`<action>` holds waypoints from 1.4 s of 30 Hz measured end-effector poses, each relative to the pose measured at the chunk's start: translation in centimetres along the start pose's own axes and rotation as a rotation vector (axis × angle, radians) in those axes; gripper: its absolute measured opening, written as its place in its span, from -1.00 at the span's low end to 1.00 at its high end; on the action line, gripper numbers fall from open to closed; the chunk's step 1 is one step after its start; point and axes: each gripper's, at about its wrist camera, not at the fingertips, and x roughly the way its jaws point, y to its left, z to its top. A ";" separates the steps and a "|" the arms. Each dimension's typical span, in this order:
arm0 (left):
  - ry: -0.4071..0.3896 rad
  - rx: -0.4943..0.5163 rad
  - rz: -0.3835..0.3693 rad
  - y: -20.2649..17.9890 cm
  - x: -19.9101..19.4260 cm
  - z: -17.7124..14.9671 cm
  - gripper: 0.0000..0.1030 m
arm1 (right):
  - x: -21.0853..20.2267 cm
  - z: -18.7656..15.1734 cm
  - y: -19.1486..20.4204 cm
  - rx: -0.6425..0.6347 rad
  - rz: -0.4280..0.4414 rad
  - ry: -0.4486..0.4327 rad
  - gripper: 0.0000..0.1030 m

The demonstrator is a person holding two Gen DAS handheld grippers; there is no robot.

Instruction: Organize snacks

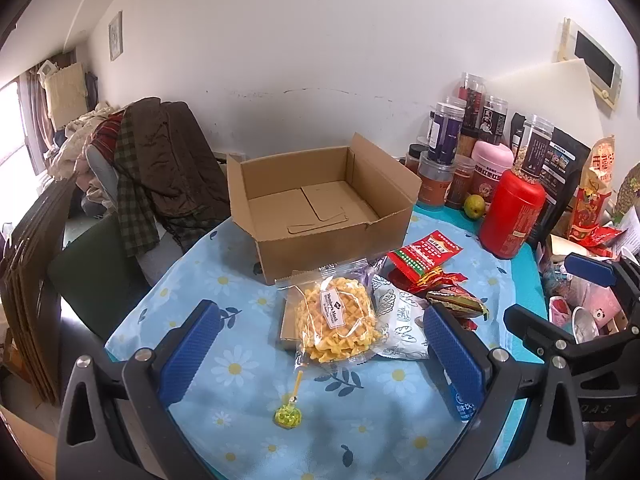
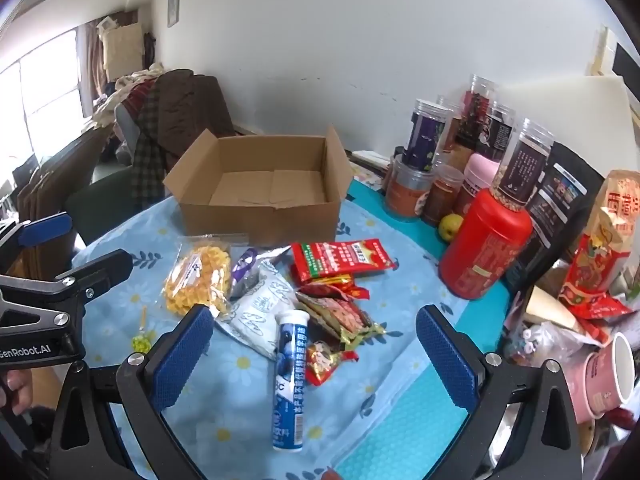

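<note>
— On the daisy-print tablecloth (image 1: 224,364) ahead of us, where does the snack pile sit against our left gripper (image 1: 320,344)?

— Our left claw is spread wide and holds nothing. The clear bag of yellow waffle cookies (image 1: 338,318) lies between its blue pads, a little beyond the tips, resting on a white bread-print pouch (image 1: 402,320).

— And our right gripper (image 2: 314,354)?

— Also wide open and empty. The blue-and-white tablet tube (image 2: 291,380) lies lengthwise between its fingers, on the cloth, touching neither. Just beyond it we see a flat wafer packet (image 2: 340,314) and a small red candy (image 2: 324,362) touching the tube's side.

— Where's the carton?

— Our open cardboard box (image 1: 320,196) stands behind the pile, nothing inside it. A red sachet (image 2: 340,260) lies between the box and the wafer packet.

— Anything else near us?

— A red canister (image 2: 484,248) and clear jars (image 2: 424,132) stand off to the right, and a little green charm (image 1: 288,416) lies near the left claw.
</note>
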 end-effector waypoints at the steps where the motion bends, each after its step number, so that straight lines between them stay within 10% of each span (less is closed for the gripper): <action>1: 0.000 -0.001 0.000 0.0 0.0 0.0 1.00 | -0.1 0.0 0.0 0.000 0.000 -0.001 1.00; 42: 0.011 -0.028 -0.027 0.3 0.1 -0.6 1.00 | -0.1 0.0 0.5 -0.009 0.004 -0.005 1.00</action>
